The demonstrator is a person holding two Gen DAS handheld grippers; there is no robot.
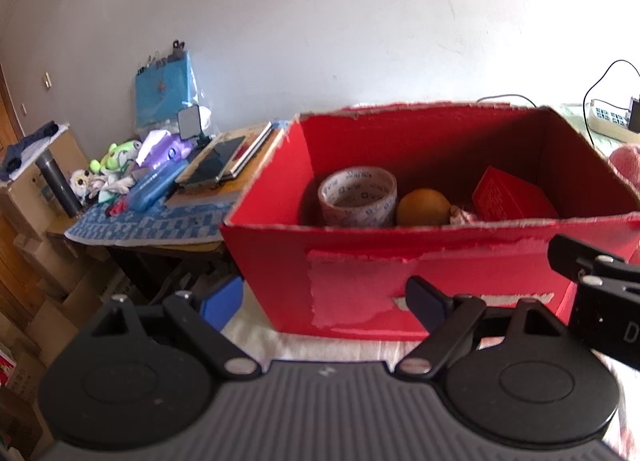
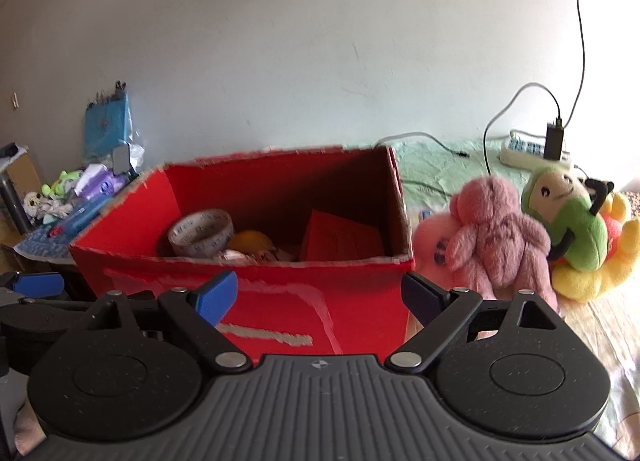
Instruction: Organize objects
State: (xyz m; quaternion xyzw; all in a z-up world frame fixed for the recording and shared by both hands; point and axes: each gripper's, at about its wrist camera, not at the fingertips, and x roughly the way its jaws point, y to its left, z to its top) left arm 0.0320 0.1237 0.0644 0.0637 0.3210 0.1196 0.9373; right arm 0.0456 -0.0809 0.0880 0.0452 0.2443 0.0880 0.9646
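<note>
Between picks: both grippers' jaws wide, empty (red box (image 2: 256, 293) part-filled); next, probably the pink plush (image 2: 496, 237).

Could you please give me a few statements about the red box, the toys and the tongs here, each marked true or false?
1. A tape roll lies inside the red box. True.
2. The pink plush is inside the box. False: it sits outside, beside the box's right wall.
3. The left tongs are open and hold nothing. True.
4. The right tongs are shut on the orange ball. False: they are open and empty; the ball lies in the box.
5. A power strip lies by the wall behind the plush toys. True.
</note>
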